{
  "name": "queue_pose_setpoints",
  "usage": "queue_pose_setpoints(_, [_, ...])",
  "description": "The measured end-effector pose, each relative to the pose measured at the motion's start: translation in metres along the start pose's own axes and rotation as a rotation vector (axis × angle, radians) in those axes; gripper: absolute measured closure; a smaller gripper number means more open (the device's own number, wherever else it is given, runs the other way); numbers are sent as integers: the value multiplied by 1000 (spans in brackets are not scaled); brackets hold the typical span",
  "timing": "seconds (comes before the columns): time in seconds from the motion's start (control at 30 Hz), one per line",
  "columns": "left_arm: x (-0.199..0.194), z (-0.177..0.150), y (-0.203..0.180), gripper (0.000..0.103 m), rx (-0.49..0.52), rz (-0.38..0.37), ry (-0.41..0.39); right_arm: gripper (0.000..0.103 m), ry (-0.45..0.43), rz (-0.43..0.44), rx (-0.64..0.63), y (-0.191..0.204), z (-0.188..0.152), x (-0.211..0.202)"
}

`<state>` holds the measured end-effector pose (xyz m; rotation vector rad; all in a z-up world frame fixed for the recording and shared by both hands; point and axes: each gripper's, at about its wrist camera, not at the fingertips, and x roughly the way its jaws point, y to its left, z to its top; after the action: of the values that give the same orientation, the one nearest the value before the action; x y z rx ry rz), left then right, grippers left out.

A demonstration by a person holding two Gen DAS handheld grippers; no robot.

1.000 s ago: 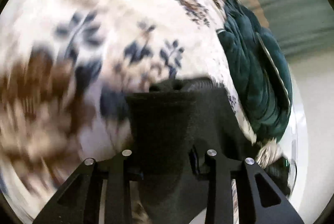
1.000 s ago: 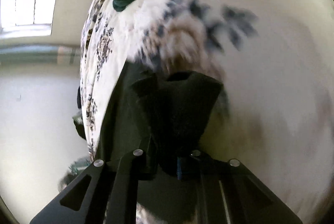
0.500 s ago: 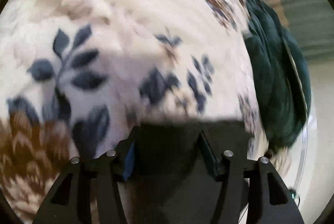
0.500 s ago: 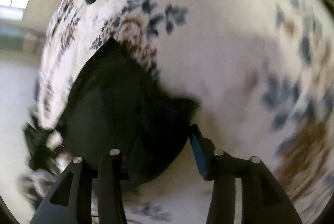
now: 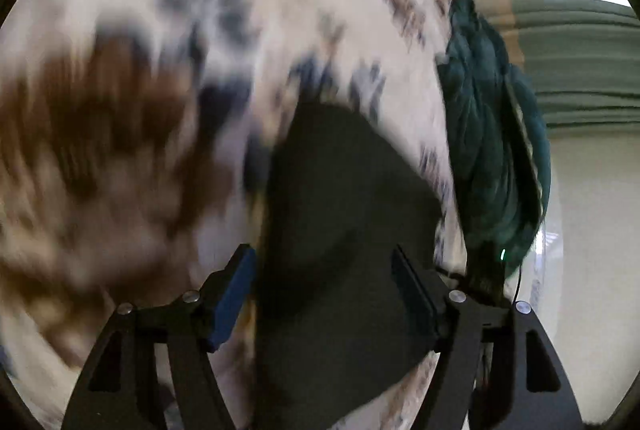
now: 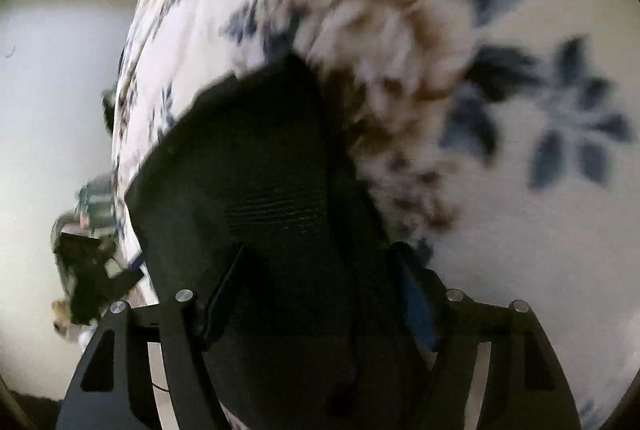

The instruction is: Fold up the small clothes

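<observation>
A small black garment (image 5: 340, 230) lies on a white floral cloth (image 5: 120, 109). In the left wrist view it sits between the fingers of my left gripper (image 5: 324, 290), which is open, its jaws wide apart around the fabric. In the right wrist view the same black garment (image 6: 260, 189) lies under and between the fingers of my right gripper (image 6: 316, 282), also open with the fabric loose between the pads. Both views are blurred by motion.
A crumpled dark green garment (image 5: 496, 149) lies at the right edge of the floral cloth. A pale floor (image 6: 52, 89) and some dark clutter (image 6: 84, 250) show beyond the cloth's left edge in the right wrist view.
Both grippers were shut on the black garment a second ago and have opened, letting it go. The garment now lies spread flatter on the cloth, and both cameras have shifted.
</observation>
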<state>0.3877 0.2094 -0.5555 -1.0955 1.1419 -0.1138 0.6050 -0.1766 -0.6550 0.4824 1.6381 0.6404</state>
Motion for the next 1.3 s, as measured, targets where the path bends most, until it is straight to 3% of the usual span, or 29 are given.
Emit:
queue_pose_setpoints(0.07, [23,-14,5,35,-7,-19,40,28,52,92,-10,6,-4,8])
queue_pose_setpoints(0.13, [32,-18,-4,38,37,10,6,38,88,130,-24,13,-9,18])
queue_pose_setpoints(0.17, [33,-18,-12,43,74,-2,-22,59,101,101,-27,16,-12,24])
queue_pose_setpoints(0.2, [32,-17,-21,71,119,7,-38,71,104,93,-16,17,-14,27])
queue_pose_setpoints(0.23, [31,-15,-28,79,147,15,-36,74,91,97,1,17,-17,26])
queue_pose_setpoints(0.3, [23,-8,-37,81,148,-8,-12,81,46,138,91,12,-23,16])
queue_pose_setpoints(0.43, [-3,12,-58,83,189,-25,45,82,-5,247,244,18,-61,-1])
queue_pose_setpoints(0.5, [-3,23,-60,78,241,40,87,82,1,273,299,17,-82,2])
queue_pose_setpoints(0.53, [2,25,-57,73,266,84,107,81,-6,242,315,15,-91,4])
queue_pose_setpoints(0.6, [12,31,-48,69,303,204,132,69,-28,124,299,11,-99,7])
queue_pose_setpoints(0.67, [15,33,-44,61,298,235,124,61,-88,24,306,3,-99,-3])
queue_pose_setpoints(0.73, [14,32,-48,34,307,267,99,57,-207,-14,324,-5,-96,-28])
queue_pose_setpoints(0.8, [12,25,-52,28,339,305,59,46,-274,-13,319,-9,-91,-41])
queue_pose_setpoints(0.93, [20,17,-54,24,375,394,12,43,-290,3,297,-5,-59,-35])
queue_pose_setpoints(0.97, [22,16,-52,24,359,383,13,48,-295,-6,264,3,-53,-29])
queue_pose_setpoints(1.0, [23,15,-51,24,347,382,14,77,-309,-32,237,10,-49,-29])
queue_pose_setpoints(1.03, [22,13,-51,24,344,386,11,95,-319,-63,205,17,-48,-31])
queue_pose_setpoints(1.2, [13,7,-56,24,367,386,-3,95,-404,-196,70,52,-40,-57])
queue_pose_setpoints(1.3, [16,7,-57,24,395,432,-5,96,-389,-230,77,46,-29,-55])
